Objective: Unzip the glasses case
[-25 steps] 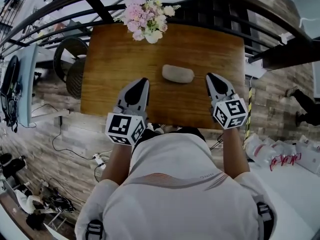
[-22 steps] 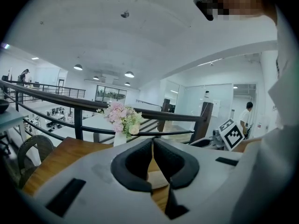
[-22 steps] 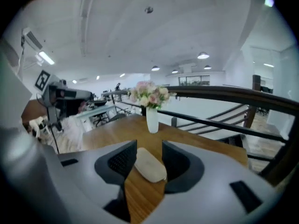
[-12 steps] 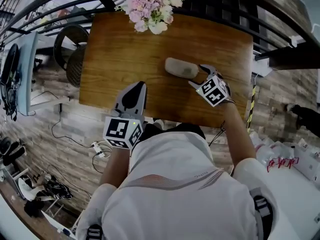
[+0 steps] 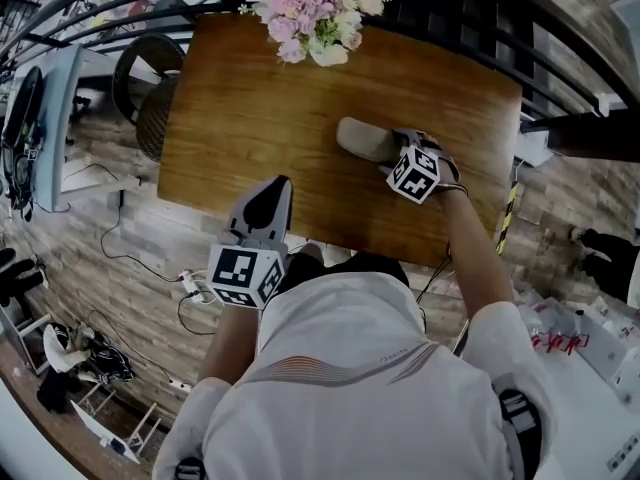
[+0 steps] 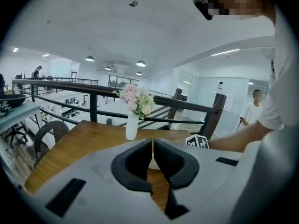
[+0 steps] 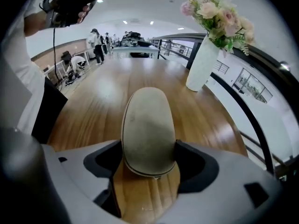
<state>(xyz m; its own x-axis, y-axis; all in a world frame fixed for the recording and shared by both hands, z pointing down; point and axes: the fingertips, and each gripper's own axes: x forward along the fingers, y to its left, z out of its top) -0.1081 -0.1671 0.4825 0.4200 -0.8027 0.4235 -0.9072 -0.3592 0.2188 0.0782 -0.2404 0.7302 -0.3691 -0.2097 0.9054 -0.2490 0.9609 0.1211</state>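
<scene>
Right gripper view: a glasses case [image 7: 148, 120] lies lengthwise on a wooden table [image 7: 93, 106], its near end set between the jaws of the right gripper [image 7: 148, 153]. The case is a long, rounded pebble shape with a matt, grey-beige, cloth-like cover. A thin dark seam runs round its lower edge. The jaws have just been opening and stand wide. One black, curved pad sits at each side of the case, and whether the pads touch it cannot be told. The gripper body is smooth pale grey plastic. The table top is glossy, warm brown board with a straight grain running away from the jaws. Past the jaw tips and to their right stands a slim white vase [image 7: 202, 64], smooth and tapered, holding pink and cream flowers [image 7: 217, 15].

In the head view the right gripper points steeply down at the right-hand end of the case. Its cube [image 5: 413, 173], printed with black and white squares, faces up.

The left gripper [image 5: 277, 184] hangs over the near edge of the table, well apart from the case. Its jaws are clenched together with nothing between them. In the left gripper view the two black pads meet in a thin line, with the vase straight beyond the tips.
</scene>
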